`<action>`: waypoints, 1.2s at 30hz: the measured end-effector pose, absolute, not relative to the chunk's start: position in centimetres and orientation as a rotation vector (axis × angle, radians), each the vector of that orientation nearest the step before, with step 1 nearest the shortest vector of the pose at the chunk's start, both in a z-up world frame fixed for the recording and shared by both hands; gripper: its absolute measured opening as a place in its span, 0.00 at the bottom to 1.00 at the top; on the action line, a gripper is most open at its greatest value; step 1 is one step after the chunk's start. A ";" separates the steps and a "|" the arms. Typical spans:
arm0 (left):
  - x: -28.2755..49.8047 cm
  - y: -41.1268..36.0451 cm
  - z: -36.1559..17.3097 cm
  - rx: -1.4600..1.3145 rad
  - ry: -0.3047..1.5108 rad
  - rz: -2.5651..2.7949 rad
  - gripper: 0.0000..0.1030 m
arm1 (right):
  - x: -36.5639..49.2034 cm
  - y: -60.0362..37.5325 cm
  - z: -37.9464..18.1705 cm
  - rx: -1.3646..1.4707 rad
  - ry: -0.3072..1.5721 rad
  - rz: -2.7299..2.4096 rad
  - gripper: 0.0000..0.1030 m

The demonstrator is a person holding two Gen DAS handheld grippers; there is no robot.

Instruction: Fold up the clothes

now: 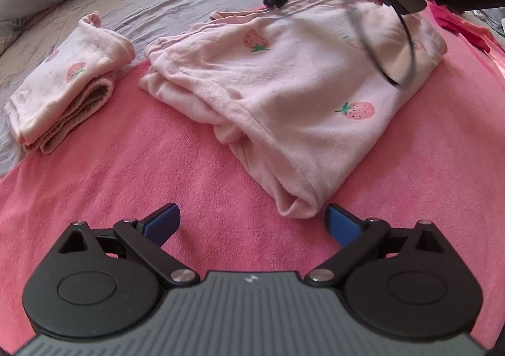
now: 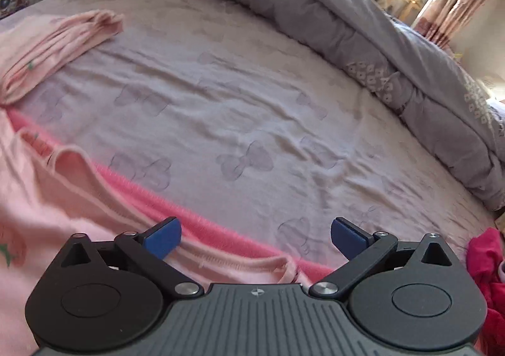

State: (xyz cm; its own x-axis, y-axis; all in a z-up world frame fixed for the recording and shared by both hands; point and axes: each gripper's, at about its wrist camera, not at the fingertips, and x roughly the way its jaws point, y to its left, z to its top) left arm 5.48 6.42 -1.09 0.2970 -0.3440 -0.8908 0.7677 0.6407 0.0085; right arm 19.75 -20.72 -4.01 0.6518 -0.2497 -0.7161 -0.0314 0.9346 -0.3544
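Left tongs (image 1: 252,223) tilted down, spread, empty

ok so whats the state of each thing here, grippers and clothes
left gripper: open, nothing between the fingers
right gripper: open, over the far edge of the pink top
pink top: folded, lying on the pink towel
small pink garment: folded, lying apart to the left

a home bedroom: bed sheet (image 2: 252,103), quilt (image 2: 347,24), curtains (image 2: 457,2).
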 end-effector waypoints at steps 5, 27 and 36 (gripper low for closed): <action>5.4 7.7 0.2 0.405 1.006 -0.687 0.96 | 15.8 -22.6 0.5 -0.027 0.735 0.019 0.97; 12.4 -0.8 5.0 0.368 0.762 -0.675 0.97 | -4.6 -14.6 -1.6 -0.348 0.788 0.275 0.97; 10.8 -2.4 -1.8 0.445 0.890 -0.636 0.97 | 10.6 -20.2 -3.8 -0.488 0.640 0.000 1.00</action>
